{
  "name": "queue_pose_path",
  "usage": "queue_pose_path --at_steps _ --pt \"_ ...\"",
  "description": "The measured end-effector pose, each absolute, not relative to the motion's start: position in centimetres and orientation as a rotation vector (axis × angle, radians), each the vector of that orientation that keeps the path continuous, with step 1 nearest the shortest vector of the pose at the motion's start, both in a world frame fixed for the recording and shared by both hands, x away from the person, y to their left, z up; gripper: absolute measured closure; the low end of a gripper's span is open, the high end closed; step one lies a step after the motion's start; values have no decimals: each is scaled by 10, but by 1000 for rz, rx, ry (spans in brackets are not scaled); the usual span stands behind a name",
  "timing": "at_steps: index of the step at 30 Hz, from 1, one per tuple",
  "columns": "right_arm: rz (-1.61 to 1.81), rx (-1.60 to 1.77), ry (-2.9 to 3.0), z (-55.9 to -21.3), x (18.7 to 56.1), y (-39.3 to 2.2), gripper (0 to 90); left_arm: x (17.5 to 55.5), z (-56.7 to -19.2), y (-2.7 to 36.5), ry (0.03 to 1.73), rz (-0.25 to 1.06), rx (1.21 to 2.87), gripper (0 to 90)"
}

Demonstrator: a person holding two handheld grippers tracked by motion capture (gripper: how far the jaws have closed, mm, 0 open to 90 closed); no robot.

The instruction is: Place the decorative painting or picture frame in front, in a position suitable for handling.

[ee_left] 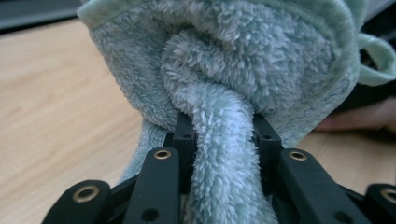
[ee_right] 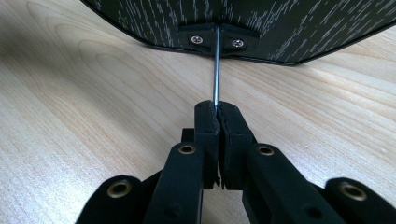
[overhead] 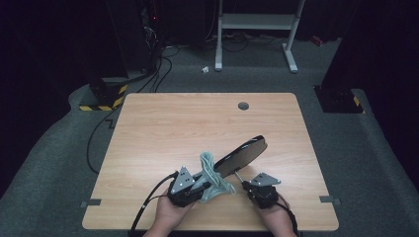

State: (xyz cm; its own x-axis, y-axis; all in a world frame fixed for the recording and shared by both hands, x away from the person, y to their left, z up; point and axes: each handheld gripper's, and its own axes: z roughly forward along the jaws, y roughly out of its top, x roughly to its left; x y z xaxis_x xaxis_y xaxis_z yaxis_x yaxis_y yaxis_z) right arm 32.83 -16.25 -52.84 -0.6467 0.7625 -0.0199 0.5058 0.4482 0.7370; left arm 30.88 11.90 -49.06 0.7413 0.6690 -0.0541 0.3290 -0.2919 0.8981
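Note:
A glossy black oval panel (overhead: 242, 154) is held tilted over the wooden table (overhead: 188, 123), its near end lower. A thin metal rod (overhead: 238, 176) sticks out of that end. My right gripper (overhead: 245, 184) is shut on the rod. In the right gripper view the pads (ee_right: 208, 121) pinch the rod (ee_right: 216, 70) just below the panel's speckled back (ee_right: 280, 28), where two screws hold it. A fluffy pale green towel (overhead: 212, 177) lies bunched against the panel's near left side. My left gripper (ee_left: 224, 126) is shut on a thick fold of the towel (ee_left: 243, 60).
A round cable hole (overhead: 243, 105) sits near the table's far edge. Both hands come in at the front edge. Grey carpet surrounds the table; a white frame (overhead: 257, 22) and cables (overhead: 158, 74) stand beyond it. A person's hand (ee_left: 359, 119) shows behind the towel.

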Motion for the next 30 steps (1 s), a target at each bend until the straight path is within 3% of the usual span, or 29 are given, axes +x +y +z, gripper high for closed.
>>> queue_pose_path --at_steps 9,16,30 --pt "1025 1077 2355 -528 329 -163 857 321 -518 118 833 390 2046 701" --pt "1024 1077 2354 -528 329 -163 859 321 -521 126 849 384 2052 701" --pt "1021 1076 2353 -528 329 -163 862 293 -463 141 694 424 1776 699"
